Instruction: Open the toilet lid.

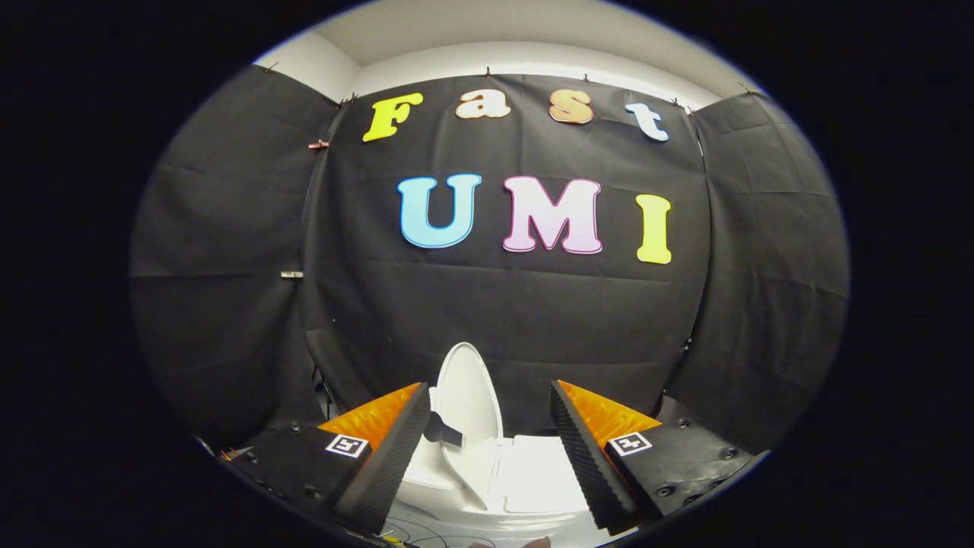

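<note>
Gripper view looks forward along the tool (487,449), whose two fingers stand spread wide apart with nothing pressed between them. In the gap between the fingers, just ahead and below, sits the white toilet (533,479). Its toilet lid (468,403) is already raised, standing roughly upright and seen nearly edge-on against the black cloth wall (517,320) behind. A small dark part (444,431) juts out beside the lid near the left finger; what it is I cannot tell. Judging by the upright lid and the unladen tool, the opening looks done, the tool held back so the lid can rest unaided.
</note>
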Demonstrator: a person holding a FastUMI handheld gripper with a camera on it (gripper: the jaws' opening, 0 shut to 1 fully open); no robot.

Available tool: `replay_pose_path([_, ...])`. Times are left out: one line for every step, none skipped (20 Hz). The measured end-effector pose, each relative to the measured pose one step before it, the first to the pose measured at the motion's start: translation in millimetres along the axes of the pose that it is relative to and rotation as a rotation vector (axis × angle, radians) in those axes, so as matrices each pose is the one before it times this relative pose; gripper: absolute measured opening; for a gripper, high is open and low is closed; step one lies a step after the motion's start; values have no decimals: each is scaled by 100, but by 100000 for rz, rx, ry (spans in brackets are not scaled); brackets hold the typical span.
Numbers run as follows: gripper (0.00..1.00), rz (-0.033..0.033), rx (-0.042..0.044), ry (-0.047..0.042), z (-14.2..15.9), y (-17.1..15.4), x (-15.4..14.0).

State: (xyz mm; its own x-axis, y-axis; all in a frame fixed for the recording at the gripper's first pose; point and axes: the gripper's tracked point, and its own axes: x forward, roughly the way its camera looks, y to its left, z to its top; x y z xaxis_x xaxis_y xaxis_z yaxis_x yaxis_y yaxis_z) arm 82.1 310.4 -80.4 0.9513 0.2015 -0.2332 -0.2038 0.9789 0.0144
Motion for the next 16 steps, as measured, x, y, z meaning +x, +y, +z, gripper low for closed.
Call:
replay_pose_path([99, -271, 362, -978, 645, -616, -686])
replay_pose_path([98, -248, 673, -1450, 721, -560, -548])
replay_pose_path([98, -127, 881, -908, 609, -594, -401])
replay_pose_path([98, 363, 827, -727, 465, -524, -520])
replay_pose_path([98, -2, 411, -554, 452, -657, -433])
replay_pose_path([98, 11, 11, -957, 559, -631, -569])
replay_pose_path([98, -142, -468, -1232, 547, -623, -484])
replay_pose_path([98, -480, -619, -1134, 575, -789, -447])
replay_pose_path([98, -34, -121, -930, 481, -705, -515])
replay_pose_path([99, 328, 379, -472, 262, -592, -598])
replay_pose_path([98, 534, 385, 38, 24, -478, -708])
replay_pose_path([98, 567, 180, 163, 132, -640, -501])
replay_pose_path([98, 324, 531, -222, 93, -721, -631])
replay_pose_path([99, 242, 548, -390, 134, -858, -515])
replay_pose_path([99, -36, 478, -289, 45, -856, -518])
replay_pose_path([98, -65, 122, -149, 57, -876, -457])
